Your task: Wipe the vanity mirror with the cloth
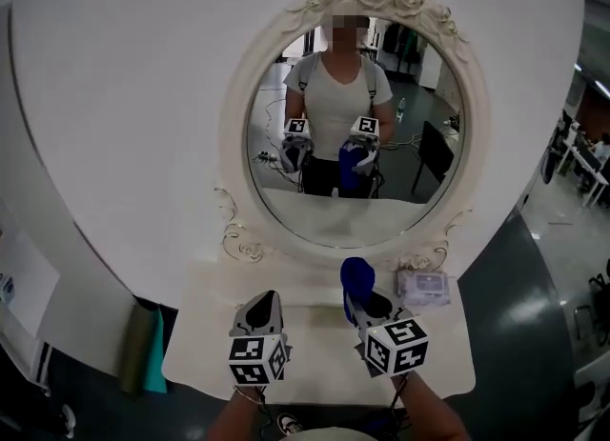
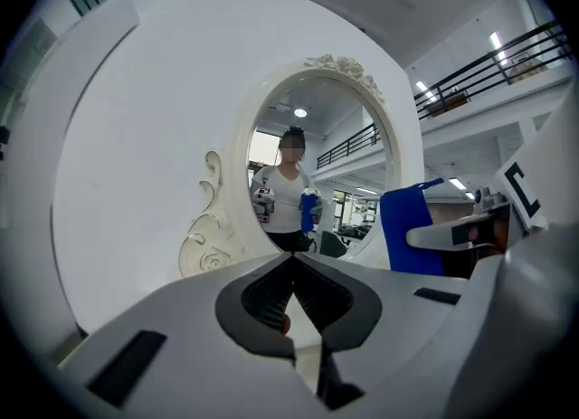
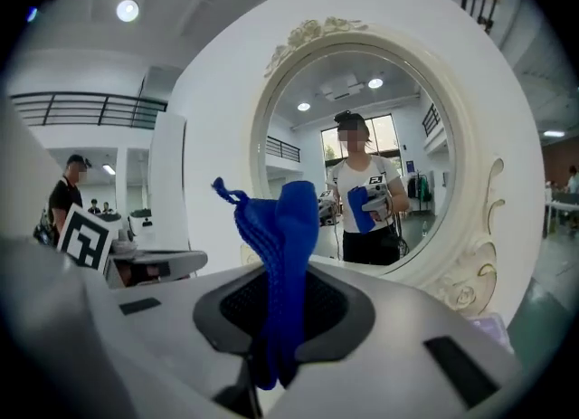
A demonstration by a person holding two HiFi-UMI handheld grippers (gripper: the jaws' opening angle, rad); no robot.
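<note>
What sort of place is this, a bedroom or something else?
Probably a staged vanity corner inside a big open hall, not a bedroom. The ornate vanity mirror and white dressing table stand against a round white panel, and upper-level balcony railings and white desks show beyond it.

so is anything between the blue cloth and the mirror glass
Nothing visible does. The right gripper holds the blue cloth upright before the vanity mirror, with only bare tabletop between. The tissue pack sits off to the right.
</note>
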